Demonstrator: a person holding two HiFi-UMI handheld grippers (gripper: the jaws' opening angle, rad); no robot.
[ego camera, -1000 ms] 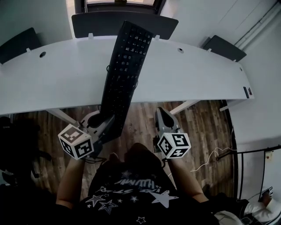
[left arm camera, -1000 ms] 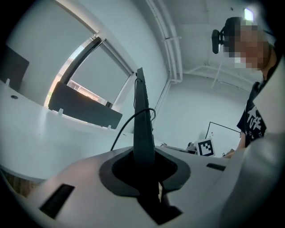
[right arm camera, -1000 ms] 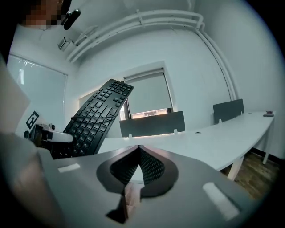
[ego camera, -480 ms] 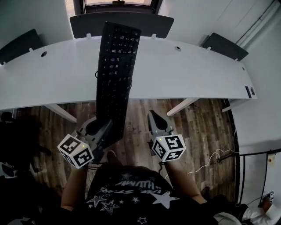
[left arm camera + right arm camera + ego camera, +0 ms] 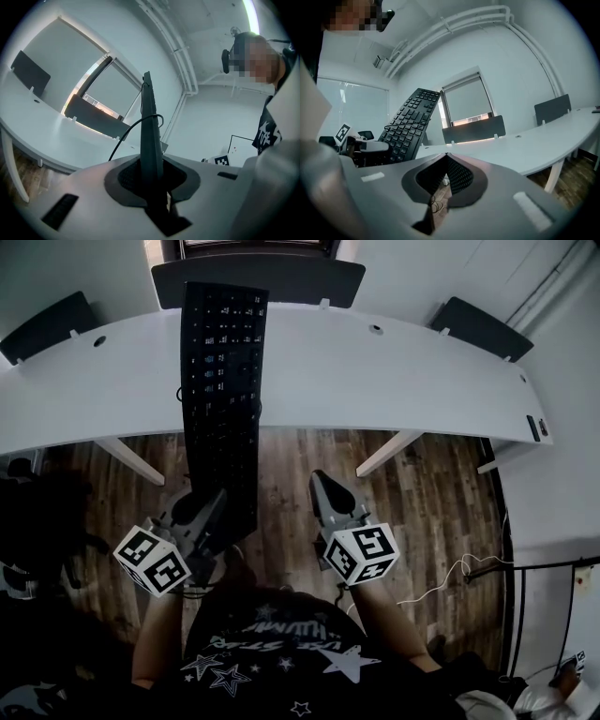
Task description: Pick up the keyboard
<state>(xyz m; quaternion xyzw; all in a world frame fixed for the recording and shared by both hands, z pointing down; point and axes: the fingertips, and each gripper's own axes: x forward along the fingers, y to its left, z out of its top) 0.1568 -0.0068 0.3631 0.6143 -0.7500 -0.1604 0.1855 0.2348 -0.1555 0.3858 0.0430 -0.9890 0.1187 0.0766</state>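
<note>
A long black keyboard (image 5: 221, 390) is lifted off the white desk (image 5: 375, 381) and sticks out forward from my left gripper (image 5: 217, 512), which is shut on its near end. In the left gripper view the keyboard (image 5: 150, 126) stands edge-on between the jaws, its thin black cable (image 5: 129, 133) looping beside it. My right gripper (image 5: 325, 495) hangs to the keyboard's right over the wooden floor, shut with nothing in it. In the right gripper view the keyboard (image 5: 410, 124) shows its keys at the left and the closed pads (image 5: 459, 176) meet in front.
The curved white desk has dark divider panels at the back (image 5: 258, 277), left (image 5: 47, 324) and right (image 5: 478, 326). Desk legs (image 5: 384, 454) stand on the wood floor (image 5: 412, 512). A white cable (image 5: 450, 577) lies on the floor at the right.
The keyboard has swung leftward with my left gripper, its far end moving from above the desk's middle to further left. Both grippers have shifted slightly left and toward me.
</note>
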